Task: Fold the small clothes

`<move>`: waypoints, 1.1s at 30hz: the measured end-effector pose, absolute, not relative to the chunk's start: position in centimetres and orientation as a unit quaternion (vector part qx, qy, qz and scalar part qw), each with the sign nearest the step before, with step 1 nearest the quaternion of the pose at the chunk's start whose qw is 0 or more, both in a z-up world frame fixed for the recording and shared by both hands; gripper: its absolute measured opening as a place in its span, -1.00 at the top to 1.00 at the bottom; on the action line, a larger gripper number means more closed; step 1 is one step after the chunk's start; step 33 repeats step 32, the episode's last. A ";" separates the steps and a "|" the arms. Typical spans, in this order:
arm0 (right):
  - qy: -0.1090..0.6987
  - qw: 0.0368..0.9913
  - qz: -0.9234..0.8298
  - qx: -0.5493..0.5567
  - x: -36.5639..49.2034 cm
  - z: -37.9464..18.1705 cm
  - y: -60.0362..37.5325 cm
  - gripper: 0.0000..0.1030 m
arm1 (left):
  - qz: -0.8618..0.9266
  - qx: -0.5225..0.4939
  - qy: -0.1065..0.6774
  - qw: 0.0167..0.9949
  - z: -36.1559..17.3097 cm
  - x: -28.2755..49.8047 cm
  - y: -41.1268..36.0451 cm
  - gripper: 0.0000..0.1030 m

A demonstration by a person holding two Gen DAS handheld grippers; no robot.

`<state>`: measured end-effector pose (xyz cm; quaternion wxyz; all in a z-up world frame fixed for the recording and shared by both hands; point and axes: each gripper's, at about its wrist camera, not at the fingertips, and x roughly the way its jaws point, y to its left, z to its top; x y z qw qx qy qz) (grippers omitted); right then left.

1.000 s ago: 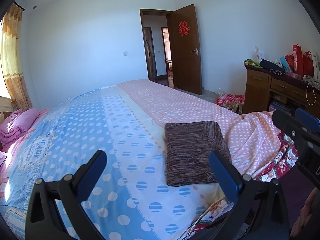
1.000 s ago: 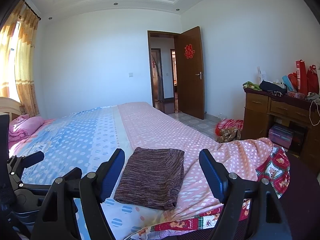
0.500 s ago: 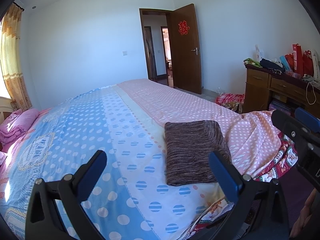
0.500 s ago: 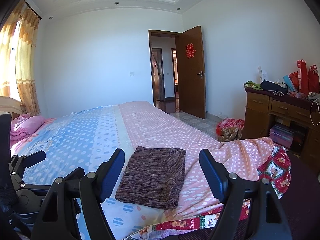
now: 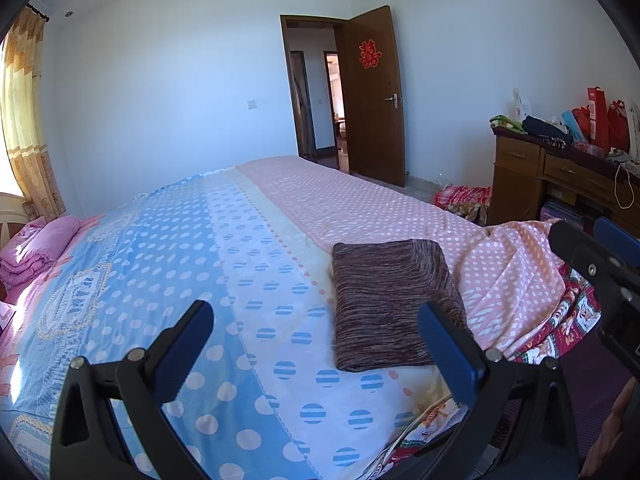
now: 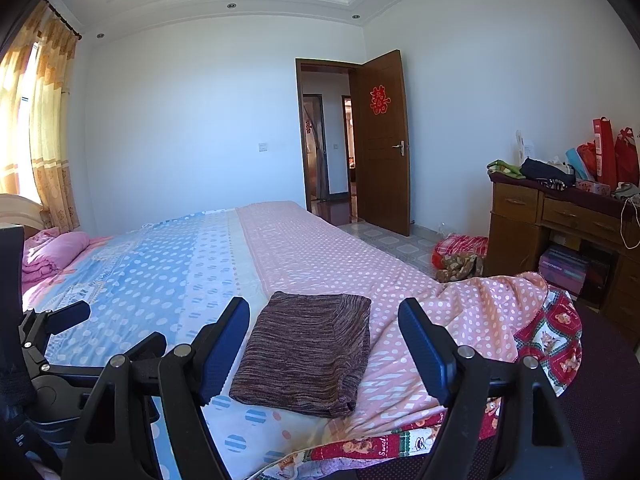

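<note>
A folded brown knit garment (image 5: 392, 300) lies flat on the bed (image 5: 200, 264), near its front edge; it also shows in the right wrist view (image 6: 308, 352). My left gripper (image 5: 316, 340) is open and empty, held above the bed's front edge, left of the garment. My right gripper (image 6: 324, 340) is open and empty, just in front of the garment, not touching it. The right gripper's body (image 5: 600, 272) shows at the right edge of the left wrist view, and the left gripper's body (image 6: 52, 344) at the left edge of the right wrist view.
The bed has a blue and pink dotted cover (image 6: 320, 248). A pink folded blanket (image 5: 36, 248) lies at the far left. A wooden desk (image 6: 560, 224) with bags stands at the right. A bundle (image 6: 460, 256) lies on the floor by an open door (image 6: 384, 144).
Both grippers stay open and almost still; the views have barely shifted. The garment has not moved.
</note>
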<state>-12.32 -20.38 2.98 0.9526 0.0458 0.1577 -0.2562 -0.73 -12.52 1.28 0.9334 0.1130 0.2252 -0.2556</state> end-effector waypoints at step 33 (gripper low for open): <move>0.161 0.950 -0.261 0.051 -12.3 2.7 -19.8 -0.51 | -0.247 0.122 0.219 0.936 0.9 -0.1 -12.0 -1.00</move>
